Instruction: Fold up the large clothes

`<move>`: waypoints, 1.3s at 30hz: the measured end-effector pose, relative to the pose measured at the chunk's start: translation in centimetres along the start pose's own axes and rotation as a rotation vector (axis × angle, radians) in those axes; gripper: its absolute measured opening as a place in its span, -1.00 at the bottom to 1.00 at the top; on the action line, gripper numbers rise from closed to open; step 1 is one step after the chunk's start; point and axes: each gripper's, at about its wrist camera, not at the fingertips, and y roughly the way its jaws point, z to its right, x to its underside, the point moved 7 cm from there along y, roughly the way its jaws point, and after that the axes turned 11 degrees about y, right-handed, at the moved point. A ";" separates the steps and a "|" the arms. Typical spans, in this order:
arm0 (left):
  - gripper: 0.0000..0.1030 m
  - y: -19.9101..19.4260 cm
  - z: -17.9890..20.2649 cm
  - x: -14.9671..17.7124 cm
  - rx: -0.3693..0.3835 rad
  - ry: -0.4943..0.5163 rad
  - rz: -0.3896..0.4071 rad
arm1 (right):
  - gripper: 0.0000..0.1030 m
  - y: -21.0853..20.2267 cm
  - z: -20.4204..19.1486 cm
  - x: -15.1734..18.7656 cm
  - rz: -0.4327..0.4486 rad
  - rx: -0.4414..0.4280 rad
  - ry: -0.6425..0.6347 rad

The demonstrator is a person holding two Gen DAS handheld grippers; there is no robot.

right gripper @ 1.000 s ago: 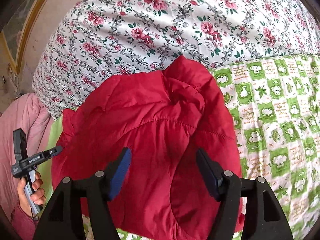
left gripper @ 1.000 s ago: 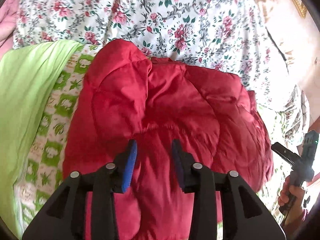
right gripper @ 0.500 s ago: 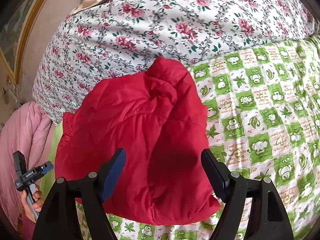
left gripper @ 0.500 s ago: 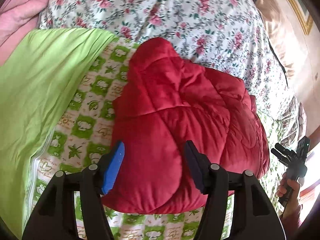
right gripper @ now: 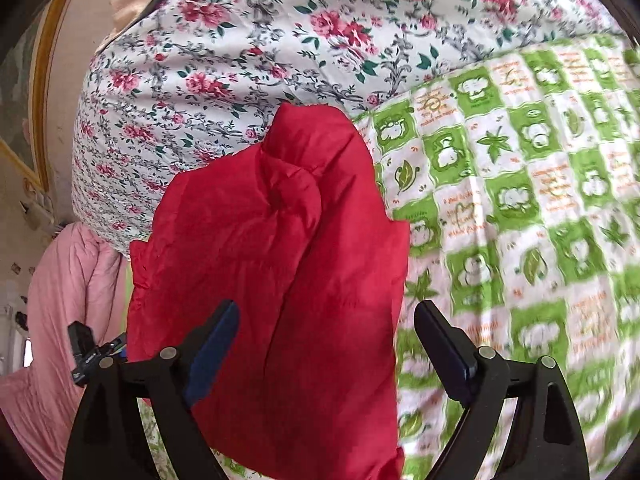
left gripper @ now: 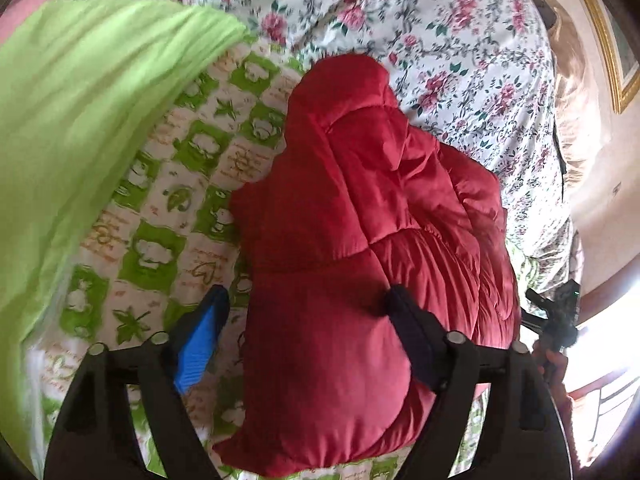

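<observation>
A red puffy jacket (left gripper: 360, 240) lies folded into a thick bundle on a green-and-white checked bedsheet (left gripper: 160, 184). It also shows in the right wrist view (right gripper: 272, 280). My left gripper (left gripper: 308, 312) is open and empty, its fingers spread over the near end of the bundle. My right gripper (right gripper: 326, 328) is open and empty above the jacket's near edge. The left gripper (right gripper: 96, 352) shows small at the left of the right wrist view, and the right gripper (left gripper: 556, 312) shows small at the right of the left wrist view.
A lime green cloth (left gripper: 72, 120) lies left of the jacket. A floral quilt (left gripper: 440, 40) covers the far side of the bed. A pink blanket (right gripper: 60, 300) hangs at the bed's edge. A framed picture (left gripper: 616, 40) hangs on the wall.
Both grippers have pulled back and up from the jacket and opened wider. More of the checked sheet shows around the folded bundle.
</observation>
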 end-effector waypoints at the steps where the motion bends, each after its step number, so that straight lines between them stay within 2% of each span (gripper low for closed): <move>1: 0.62 0.6 -0.2 0.0 0.007 -0.003 -0.019 | 0.76 0.4 0.2 -0.3 -0.016 -0.005 0.005; 5: 0.66 2.1 -0.1 -0.4 0.029 0.020 -0.024 | 0.76 2.8 0.9 -0.5 -0.121 -0.020 0.002; 8: 0.82 3.4 -0.4 -0.9 0.059 0.006 -0.044 | 0.76 4.3 1.3 -0.6 -0.181 -0.064 0.016; 9: 0.99 3.9 -0.6 -1.0 0.059 0.000 -0.057 | 0.76 4.7 1.5 -0.8 -0.195 -0.066 0.025; 13: 1.00 5.9 -0.5 -1.1 0.085 0.001 -0.114 | 0.92 5.9 1.6 -1.1 -0.196 -0.061 0.013; 15: 1.00 6.6 0.1 -1.1 0.125 -0.004 -0.126 | 0.92 6.6 1.1 -0.9 -0.213 -0.068 0.009; 17: 1.00 6.9 0.8 -1.2 0.127 0.018 -0.119 | 0.89 7.3 0.4 -0.6 -0.231 -0.071 0.001; 18: 0.91 6.7 1.1 -1.1 0.122 0.034 -0.114 | 0.88 7.7 0.0 -0.4 -0.245 -0.063 -0.009; 20: 0.70 6.7 1.8 -1.3 0.103 0.069 -0.097 | 0.74 8.1 -0.4 -0.2 -0.260 -0.051 -0.025; 21: 0.47 6.5 2.1 -1.3 0.103 0.084 -0.089 | 0.59 8.2 -0.6 0.0 -0.269 -0.050 -0.021; 22: 0.33 6.3 2.6 -1.4 0.098 0.104 -0.081 | 0.45 8.2 -0.5 0.0 -0.276 -0.052 -0.016; 25: 0.06 5.7 3.6 -1.4 0.068 0.144 -0.061 | 0.12 8.1 -0.9 0.4 -0.283 -0.082 0.009; 28: -0.16 4.5 4.4 -1.4 0.072 0.148 -0.033 | -0.19 7.4 -1.6 0.8 -0.267 -0.087 0.019; 33: -0.29 1.5 5.6 -1.0 0.106 0.150 0.007 | -0.30 5.2 -2.8 1.6 -0.240 -0.102 0.013; 39: -0.31 -2.3 7.3 0.7 0.126 0.182 0.031 | -0.34 2.2 -4.6 4.3 -0.237 -0.122 -0.011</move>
